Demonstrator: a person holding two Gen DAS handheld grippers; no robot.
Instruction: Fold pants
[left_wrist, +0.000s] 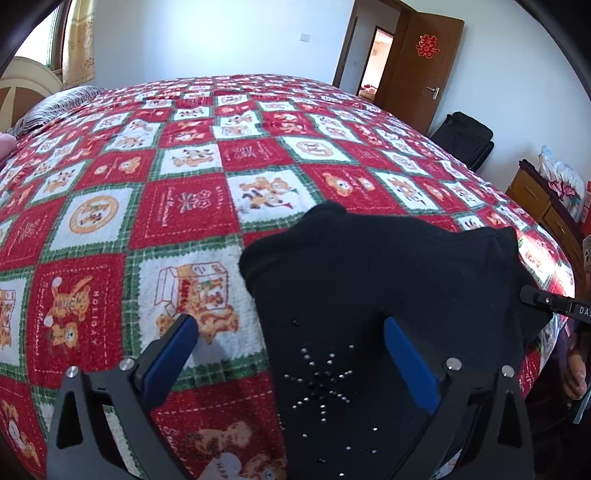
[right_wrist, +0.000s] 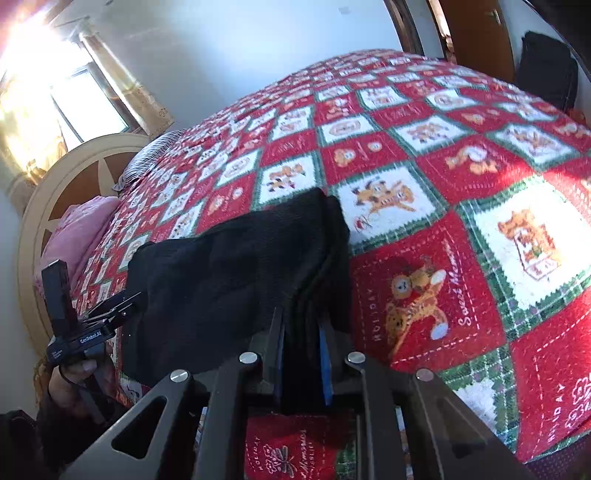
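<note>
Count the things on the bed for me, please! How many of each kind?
Black pants: 1
Red checked blanket: 1
Striped pillow: 1
Pink pillow: 1
Total: 4

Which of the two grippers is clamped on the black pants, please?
The right gripper: its blue pads pinch the folded edge of the black pants. The left gripper stands wide open, pinching nothing.

Red/white checked blanket (left_wrist: 184, 206) on bed, brown door (left_wrist: 417, 62) open, black bag (left_wrist: 461, 136) by wall.
</note>
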